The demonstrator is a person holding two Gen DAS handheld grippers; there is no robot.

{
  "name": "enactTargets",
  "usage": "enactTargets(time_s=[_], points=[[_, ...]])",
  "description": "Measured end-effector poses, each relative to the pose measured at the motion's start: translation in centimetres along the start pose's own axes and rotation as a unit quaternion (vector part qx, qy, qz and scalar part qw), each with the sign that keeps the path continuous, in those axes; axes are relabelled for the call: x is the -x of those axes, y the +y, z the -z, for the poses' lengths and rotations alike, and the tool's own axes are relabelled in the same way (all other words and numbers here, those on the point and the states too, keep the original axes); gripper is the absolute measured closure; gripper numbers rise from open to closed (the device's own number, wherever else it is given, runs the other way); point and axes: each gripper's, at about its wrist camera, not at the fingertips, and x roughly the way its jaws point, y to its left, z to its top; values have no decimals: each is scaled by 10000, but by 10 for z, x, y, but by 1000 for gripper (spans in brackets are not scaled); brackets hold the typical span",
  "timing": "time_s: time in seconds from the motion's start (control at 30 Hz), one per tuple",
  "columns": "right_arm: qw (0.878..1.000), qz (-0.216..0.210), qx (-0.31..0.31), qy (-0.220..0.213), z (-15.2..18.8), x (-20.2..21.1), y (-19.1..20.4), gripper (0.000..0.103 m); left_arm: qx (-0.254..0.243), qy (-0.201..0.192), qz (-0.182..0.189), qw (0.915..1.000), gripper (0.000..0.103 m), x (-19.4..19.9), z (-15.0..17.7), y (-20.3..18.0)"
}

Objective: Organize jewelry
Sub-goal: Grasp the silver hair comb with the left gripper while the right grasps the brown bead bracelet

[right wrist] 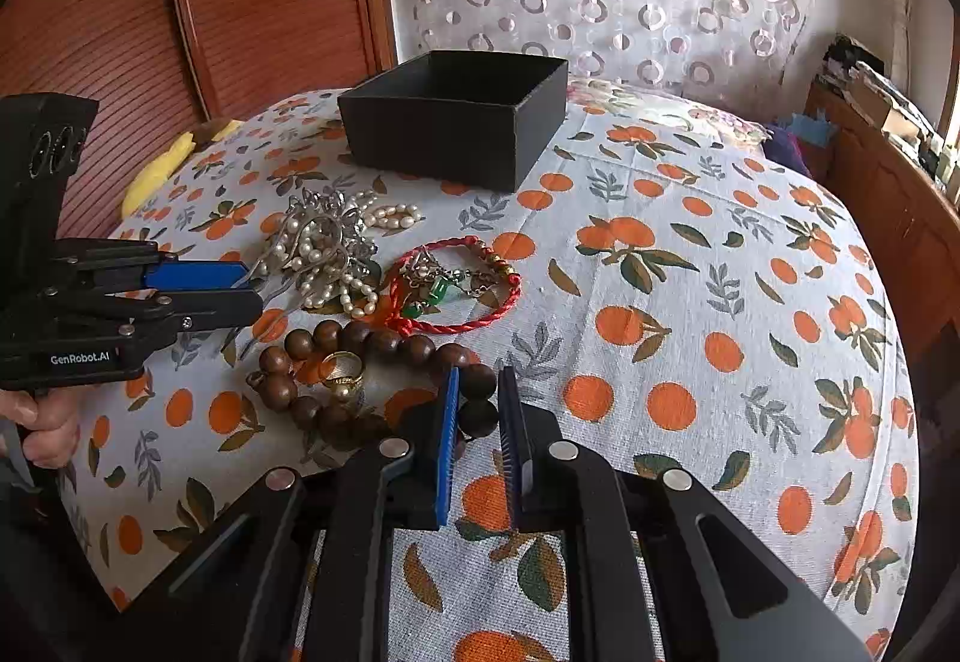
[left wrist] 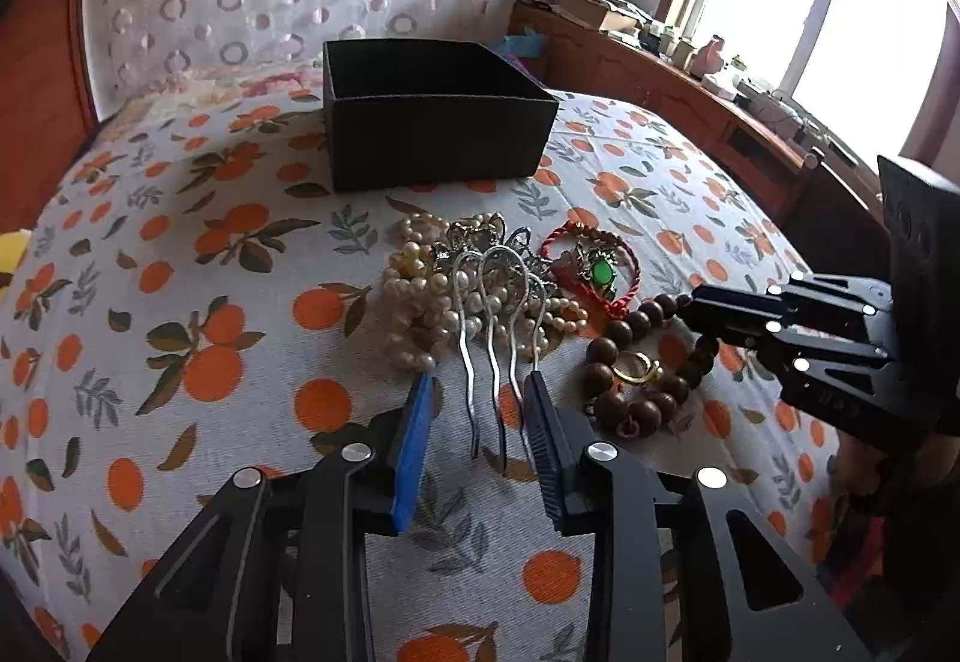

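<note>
- Left wrist view: the left gripper (left wrist: 480,380) points down at a bed (left wrist: 180,254) covered in an orange-fruit print sheet.
- Its jaws stand apart around the prongs of a silver hair comb (left wrist: 489,302). The blue pad (left wrist: 414,446) is clear of the nearest prong, so the gripper is released.
- The comb lies on a heap of pearl strands (left wrist: 420,296). Just to the right lies a red cord bracelet (left wrist: 591,266) with a green pendant (left wrist: 602,273) inside its loop.
- A wooden bead bracelet (left wrist: 624,362) encircles a gold ring (left wrist: 636,368). The right gripper (left wrist: 696,302) meets the bead string at its far end.
- An open black box (left wrist: 432,122) stands beyond the jewelry, apart from it.
- Right wrist view: the right gripper (right wrist: 480,374) is clenched on the wooden bead bracelet (right wrist: 336,350), with beads filling the narrow gap between its pads.
- The gold ring (right wrist: 342,368) lies within the bead loop. The red cord bracelet (right wrist: 456,284) and green pendant (right wrist: 438,293) lie behind it.
- The left gripper (right wrist: 249,284), held by a hand (right wrist: 42,422), reaches the silver hair comb (right wrist: 324,236) on the pearl strands (right wrist: 354,296).
- The black box (right wrist: 456,122) sits at the far side of the bed (right wrist: 720,302).
</note>
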Motion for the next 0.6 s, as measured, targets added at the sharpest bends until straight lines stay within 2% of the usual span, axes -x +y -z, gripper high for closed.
enactTargets(time_s=[0.1, 0.13, 0.17, 0.23, 0.27, 0.37, 0.6], points=[[10000, 39, -12, 44, 1, -1, 0, 88, 58, 33, 102, 9999, 87, -1, 0, -1], [10000, 42, -9, 41, 1, -1, 0, 88, 39, 1, 67, 10000, 87, 0, 0, -3], [10000, 65, 1, 38, 0, 0, 0, 88, 2, -53, 27, 10000, 95, 1, 0, -4], [9999, 98, 23, 32, 1, -2, 1, 88, -98, -204, -5, 9997, 97, 8, -2, -9], [9999, 105, 34, 32, 1, -3, 1, 88, -161, -263, 11, 9995, 102, 11, -2, -12], [10000, 83, 15, 34, 1, -3, 1, 88, -357, -467, -170, 9981, 102, 20, -3, -22], [9999, 104, 10, 43, 1, -4, 2, 88, -445, -854, -175, 9952, 102, 38, -6, -30]])
